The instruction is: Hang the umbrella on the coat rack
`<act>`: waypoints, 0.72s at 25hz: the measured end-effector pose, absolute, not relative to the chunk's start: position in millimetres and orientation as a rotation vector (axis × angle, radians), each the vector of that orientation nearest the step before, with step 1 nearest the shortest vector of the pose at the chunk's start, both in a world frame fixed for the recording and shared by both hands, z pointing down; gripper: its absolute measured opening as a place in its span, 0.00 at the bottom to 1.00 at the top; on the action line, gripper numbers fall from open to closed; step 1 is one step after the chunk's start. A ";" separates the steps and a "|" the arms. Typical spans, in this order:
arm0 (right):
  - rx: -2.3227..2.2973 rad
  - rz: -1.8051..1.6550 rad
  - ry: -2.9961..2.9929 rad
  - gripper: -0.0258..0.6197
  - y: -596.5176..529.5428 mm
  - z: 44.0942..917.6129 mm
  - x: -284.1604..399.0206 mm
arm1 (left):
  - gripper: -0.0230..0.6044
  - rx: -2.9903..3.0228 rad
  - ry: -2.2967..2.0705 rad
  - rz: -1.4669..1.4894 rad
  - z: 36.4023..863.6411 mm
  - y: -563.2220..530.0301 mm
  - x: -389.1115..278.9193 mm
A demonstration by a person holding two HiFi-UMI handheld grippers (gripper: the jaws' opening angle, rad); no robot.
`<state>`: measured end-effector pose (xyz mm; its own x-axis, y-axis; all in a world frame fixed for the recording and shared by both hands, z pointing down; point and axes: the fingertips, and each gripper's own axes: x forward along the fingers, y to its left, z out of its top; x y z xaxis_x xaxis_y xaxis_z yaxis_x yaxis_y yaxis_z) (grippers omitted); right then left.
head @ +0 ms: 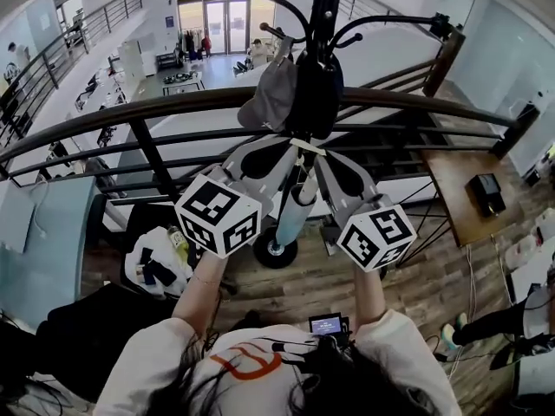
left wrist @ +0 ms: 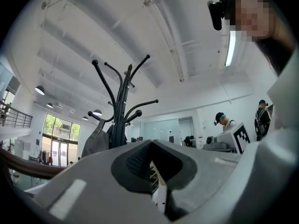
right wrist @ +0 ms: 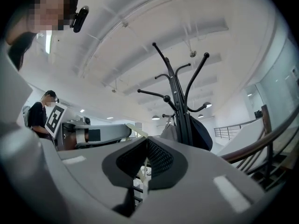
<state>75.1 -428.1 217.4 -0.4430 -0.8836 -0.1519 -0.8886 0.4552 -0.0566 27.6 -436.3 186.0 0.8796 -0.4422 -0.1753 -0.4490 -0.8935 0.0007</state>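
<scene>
While left tool and right tool each clamp the umbrella strap, one pale-blue umbrella dangles.
One coat rack at 12 o'clock, carrying a grey bag and a dark bag.

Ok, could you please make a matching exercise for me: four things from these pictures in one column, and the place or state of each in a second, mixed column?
1. light-blue folded umbrella
2. grey fabric bag
3. black metal coat rack
4. curved brown wooden handrail

A. hangs on a rack hook
B. dangles by its pale strap, pinched by left gripper and right gripper
C. runs across behind the rack
D. stands upright, some hooks free

Pairs: 1-B, 2-A, 3-D, 4-C
</scene>
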 end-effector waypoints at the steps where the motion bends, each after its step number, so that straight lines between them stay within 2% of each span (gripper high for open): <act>1: -1.569 0.062 2.534 0.07 -432.0 211.6 76.5 | 0.04 -3.003 0.694 0.271 180.4 -439.9 28.9; 18: -1.710 0.191 2.452 0.07 -470.0 169.9 103.2 | 0.04 -2.989 0.440 0.313 139.5 -481.8 57.3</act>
<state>103.2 -470.0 169.9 -0.3414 -0.9202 -0.1918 -0.9388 0.3439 0.0210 57.3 -481.8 139.5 0.9370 -0.2734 -0.2174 -0.2948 -0.9528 -0.0727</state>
